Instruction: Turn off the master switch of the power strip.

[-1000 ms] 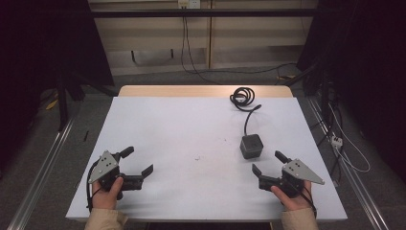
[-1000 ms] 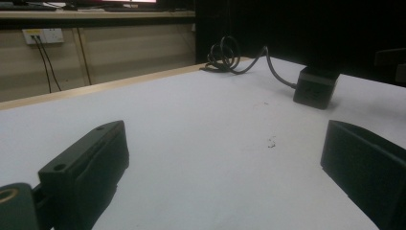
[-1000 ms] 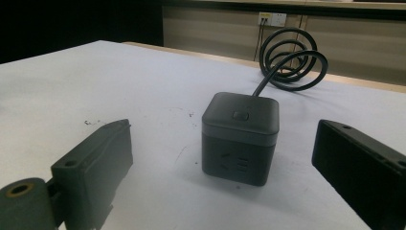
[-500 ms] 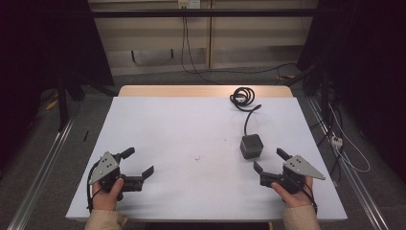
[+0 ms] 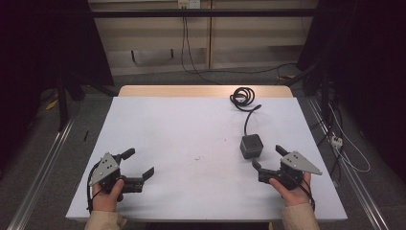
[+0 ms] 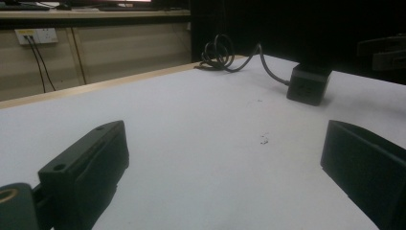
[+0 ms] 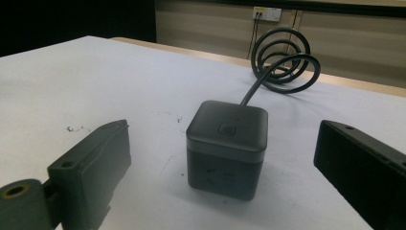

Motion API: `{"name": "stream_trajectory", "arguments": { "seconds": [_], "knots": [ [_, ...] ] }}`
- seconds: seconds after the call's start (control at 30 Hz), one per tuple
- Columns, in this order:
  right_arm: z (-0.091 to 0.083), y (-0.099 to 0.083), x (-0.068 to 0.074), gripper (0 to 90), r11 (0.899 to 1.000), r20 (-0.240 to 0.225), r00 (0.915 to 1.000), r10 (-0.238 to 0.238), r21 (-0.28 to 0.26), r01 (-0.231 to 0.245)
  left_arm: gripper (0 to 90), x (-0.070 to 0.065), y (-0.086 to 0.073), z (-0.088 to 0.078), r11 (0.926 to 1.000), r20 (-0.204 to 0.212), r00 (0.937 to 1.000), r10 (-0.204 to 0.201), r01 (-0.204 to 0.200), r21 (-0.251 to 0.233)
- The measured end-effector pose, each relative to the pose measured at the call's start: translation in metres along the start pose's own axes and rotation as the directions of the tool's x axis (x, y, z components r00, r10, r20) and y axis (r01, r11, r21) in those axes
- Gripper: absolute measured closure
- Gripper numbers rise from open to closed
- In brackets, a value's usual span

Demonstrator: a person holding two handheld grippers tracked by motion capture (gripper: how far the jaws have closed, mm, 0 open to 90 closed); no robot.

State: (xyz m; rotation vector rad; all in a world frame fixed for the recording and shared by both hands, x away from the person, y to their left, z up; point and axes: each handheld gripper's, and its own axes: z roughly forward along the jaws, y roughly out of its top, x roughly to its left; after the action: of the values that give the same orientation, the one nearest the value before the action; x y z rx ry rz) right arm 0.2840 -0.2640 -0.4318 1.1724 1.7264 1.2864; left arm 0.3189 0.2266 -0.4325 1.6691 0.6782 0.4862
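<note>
a person's right tongs (image 5: 268, 158) hover with jaws spread wide just short of a dark cube-shaped power adapter (image 5: 251, 146) on the white desk (image 5: 191, 124), in what looks like the approach before a first grasp; nothing is held. the adapter sits upright on the right half of the desk, its cable (image 5: 246, 120) running away to a loose coil (image 5: 242, 97) near the far edge. in the right gripper view the cube (image 7: 227, 147) stands squarely between the two black jaws and a little ahead of them, untouched, a button on its top face. the next move, by this reading, calls for pushing the tongs forward until the jaws flank the cube's side walls, then closing evenly so it does not twist or skid on the smooth surface, with the trailing cable left free. the right hand (image 5: 292, 189) rests low near the front edge, the tongs angled up and left toward the cube. the left tongs (image 5: 139, 163), also spread and empty, lie well apart at the front left, held low in the left hand (image 5: 106, 194) and pointing across the bare desk toward the adapter.
</note>
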Motion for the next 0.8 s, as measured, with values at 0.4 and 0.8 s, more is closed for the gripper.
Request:
{"name": "stream_trajectory", "arguments": {
  "seconds": [0.4,0.8],
  "knots": [
    [0.007,0.009,-0.002,8.5,1.0,-0.013,0.9997,0.023,0.007,-0.023,2.2,-0.001,-0.001,0.0,1.0,0.004,1.0,0.001,-0.001,0.005],
    [0.01,0.015,-0.003,13.7,0.999,-0.04,0.9979,0.05,0.022,-0.049,2.2,-0.001,-0.002,0.003,0.9999,0.015,0.9999,0.006,-0.006,0.011]
  ]
}}
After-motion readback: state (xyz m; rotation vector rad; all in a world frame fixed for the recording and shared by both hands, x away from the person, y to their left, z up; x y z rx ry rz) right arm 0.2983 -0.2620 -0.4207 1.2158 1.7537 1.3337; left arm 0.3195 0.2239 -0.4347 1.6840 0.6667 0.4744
